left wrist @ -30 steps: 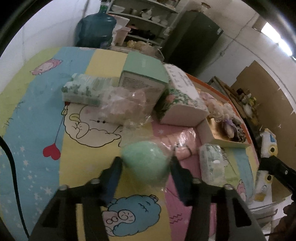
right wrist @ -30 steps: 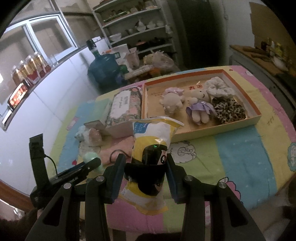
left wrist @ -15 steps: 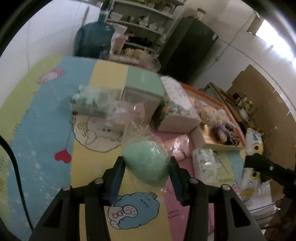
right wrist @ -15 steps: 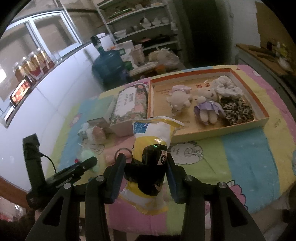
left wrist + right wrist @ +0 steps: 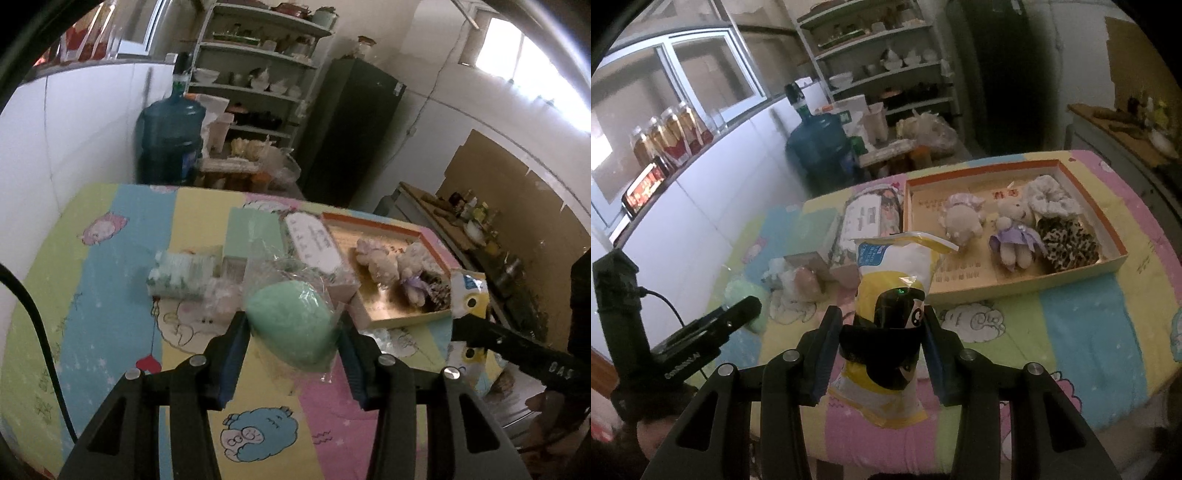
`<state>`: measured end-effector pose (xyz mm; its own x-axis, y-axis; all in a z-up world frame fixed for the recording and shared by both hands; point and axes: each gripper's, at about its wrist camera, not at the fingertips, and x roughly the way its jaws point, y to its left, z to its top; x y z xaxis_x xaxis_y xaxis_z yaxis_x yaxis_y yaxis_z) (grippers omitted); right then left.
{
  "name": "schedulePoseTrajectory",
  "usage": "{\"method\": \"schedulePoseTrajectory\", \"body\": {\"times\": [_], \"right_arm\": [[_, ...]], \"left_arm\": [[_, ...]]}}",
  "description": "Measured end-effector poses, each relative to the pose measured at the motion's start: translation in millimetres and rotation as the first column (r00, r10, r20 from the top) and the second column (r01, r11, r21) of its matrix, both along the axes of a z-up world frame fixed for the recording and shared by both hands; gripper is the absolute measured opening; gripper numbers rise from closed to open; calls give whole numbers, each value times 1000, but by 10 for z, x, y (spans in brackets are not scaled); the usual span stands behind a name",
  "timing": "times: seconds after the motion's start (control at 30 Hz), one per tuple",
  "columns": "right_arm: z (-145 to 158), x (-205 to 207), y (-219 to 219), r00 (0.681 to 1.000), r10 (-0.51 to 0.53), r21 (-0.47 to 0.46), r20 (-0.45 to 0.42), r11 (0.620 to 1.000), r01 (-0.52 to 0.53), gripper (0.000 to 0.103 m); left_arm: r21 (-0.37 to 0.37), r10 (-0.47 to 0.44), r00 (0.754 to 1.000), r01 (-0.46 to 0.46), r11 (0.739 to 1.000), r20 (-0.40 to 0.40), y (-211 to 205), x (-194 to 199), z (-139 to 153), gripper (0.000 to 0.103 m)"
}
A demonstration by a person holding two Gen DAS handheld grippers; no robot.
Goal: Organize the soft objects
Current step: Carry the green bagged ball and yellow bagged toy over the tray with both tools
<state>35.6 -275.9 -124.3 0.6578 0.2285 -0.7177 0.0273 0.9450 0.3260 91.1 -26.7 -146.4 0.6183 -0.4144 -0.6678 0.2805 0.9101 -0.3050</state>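
Two tongs [image 5: 291,343] [image 5: 879,350] grip a green pouch [image 5: 291,325] and a yellow bag [image 5: 890,306]

Dim, soft-focus fisheye views, window [image 5: 532,55] glare upper right, dark curved corners.

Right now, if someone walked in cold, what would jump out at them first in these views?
Probably the mint-green soft lump in clear wrap, held up between the left gripper pads above the cartoon-print tablecloth. Next, the yellow and white snack bag clamped upright in the right gripper. Behind it, the orange-rimmed tray holds two plush toys and a leopard-print scrunchie.
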Motion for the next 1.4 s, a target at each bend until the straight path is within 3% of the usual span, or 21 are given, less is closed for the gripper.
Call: {"method": "schedulePoseTrajectory", "body": {"times": [0.53,1.03,1.4], "right_arm": [[175,-84,-421,993,-106,19,57,994,105,44],[202,-51,-1049,975,-208,30,73,978,207,44],[132,166,-1433,974,-218,37,67,976,216,44]], "left_arm": [[16,-80,996,79,997,48,-400,97,219,48],[37,-202,977,200,979,62,-1142,312,325,48],[59,-231,971,228,972,54,-1658,500,281,48]]}}
